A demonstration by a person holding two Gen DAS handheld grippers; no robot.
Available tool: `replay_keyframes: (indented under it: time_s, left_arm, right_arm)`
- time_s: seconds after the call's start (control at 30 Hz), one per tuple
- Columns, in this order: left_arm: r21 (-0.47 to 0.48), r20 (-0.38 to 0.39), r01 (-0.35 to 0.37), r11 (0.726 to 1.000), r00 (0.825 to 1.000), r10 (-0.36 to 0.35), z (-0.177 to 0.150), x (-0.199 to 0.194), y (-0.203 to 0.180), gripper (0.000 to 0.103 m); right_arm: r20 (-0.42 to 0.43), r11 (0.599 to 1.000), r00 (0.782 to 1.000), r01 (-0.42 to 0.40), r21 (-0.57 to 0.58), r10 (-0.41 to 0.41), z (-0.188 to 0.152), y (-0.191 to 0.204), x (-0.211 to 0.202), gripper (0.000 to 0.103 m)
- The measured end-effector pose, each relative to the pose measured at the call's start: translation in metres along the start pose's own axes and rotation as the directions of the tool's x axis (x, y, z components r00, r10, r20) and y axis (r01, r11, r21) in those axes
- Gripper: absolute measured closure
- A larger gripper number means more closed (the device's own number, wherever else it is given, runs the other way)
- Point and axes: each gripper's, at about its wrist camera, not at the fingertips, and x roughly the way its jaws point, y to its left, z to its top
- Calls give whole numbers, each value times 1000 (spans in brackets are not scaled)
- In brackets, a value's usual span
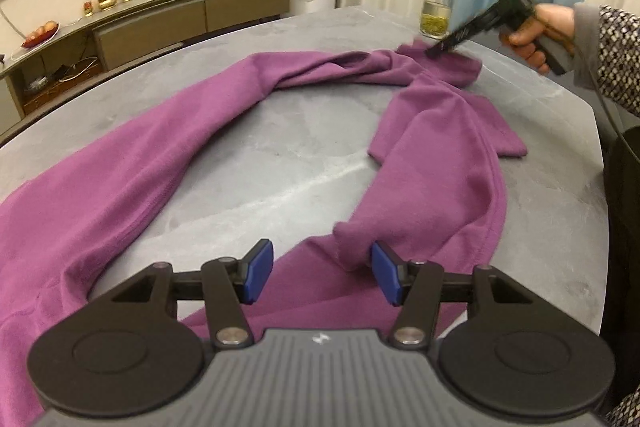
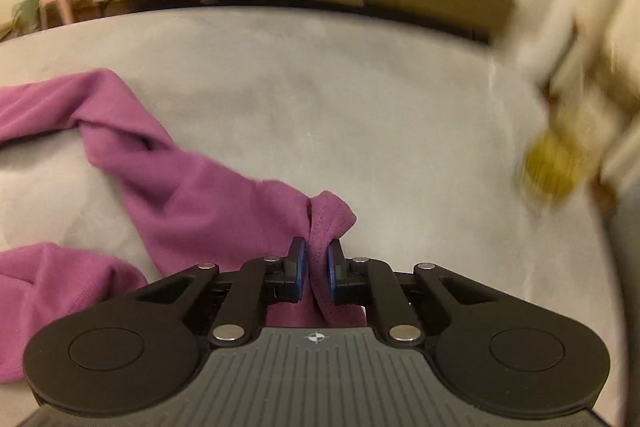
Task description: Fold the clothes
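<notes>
Purple garment (image 1: 168, 147) lies sprawled on the grey table (image 1: 288, 131), not flat: in my left wrist view it runs as a twisted band from 8 o'clock up through centre to 1 o'clock, then a second band drops from 1 o'clock down the right side to about 5 o'clock, leaving bare tabletop between the two. A short flap sticks out at 3 o'clock.

My left gripper (image 1: 322, 277) is spread wide, blue pads well apart, nothing between them; the right pad sits just beside a raised fold of the cloth at 6 o'clock.

My right gripper (image 2: 317, 271) is nearly closed and pinching a bunched edge of the purple garment (image 2: 192, 195); the stitched hem pokes up between the pads. From the left view I see that same right gripper (image 1: 438, 47) at 1 o'clock, its tip down on the far corner of the cloth, held by my right hand (image 1: 540, 35).

Glass jar (image 1: 438, 7) with yellowish contents stands upright on the table at 1 o'clock, close behind the right gripper; contact, cannot tell. Right view is motion-blurred there, jar (image 2: 556, 163) only a smear at 3 o'clock.

Beyond the table: a long low sideboard (image 1: 160, 19) at 10–11 o'clock with small items on top.
</notes>
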Motion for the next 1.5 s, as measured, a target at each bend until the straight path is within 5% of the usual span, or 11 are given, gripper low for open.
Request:
replay_keyframes:
  time_s: [0.1,0.2,0.3,0.57,0.7,0.8,0.9,1.0,1.23,1.4,1.5]
  left_arm:
    - [-30,18,-31,999,999,32,0,-8,9,49]
    - [-65,39,-29,997,999,32,3,-16,18,49]
    - [-53,48,-23,998,999,26,5,-20,17,49]
    - [-47,30,-28,998,999,30,4,-15,15,48]
    - [-67,16,-51,996,999,52,3,-12,19,48]
    - [-83,22,-61,995,998,63,2,-15,23,48]
    - [-93,28,-75,993,997,78,4,-14,29,48]
    - [-125,41,-113,986,992,119,5,-18,44,48]
    - [-407,42,-301,863,937,347,-12,-62,142,48]
    - [-568,-25,-391,724,888,459,-47,-94,208,48]
    - [-621,-82,-448,643,853,515,-63,-107,231,48]
  right_arm:
    - [312,967,946,151,-204,-82,7,30,-71,92]
    - [562,719,825,356,-597,59,-57,76,-130,88]
    - [345,456,938,317,-831,-24,-123,76,-118,63]
    - [50,988,997,-58,-141,66,-109,-15,-122,19]
    - [-7,962,988,-146,231,151,-99,-43,-74,19]
    - [-69,974,991,-101,205,117,-99,-35,-46,33]
    - [-53,996,997,-44,73,48,-83,-20,-41,95]
    - [54,989,996,74,-125,-67,-54,-5,-59,95]
    - [627,636,754,585,-503,-197,-27,33,-143,94]
    - [365,571,906,420,-706,-215,-106,11,-96,68]
    - [189,771,970,238,-590,-155,-129,-10,-86,55]
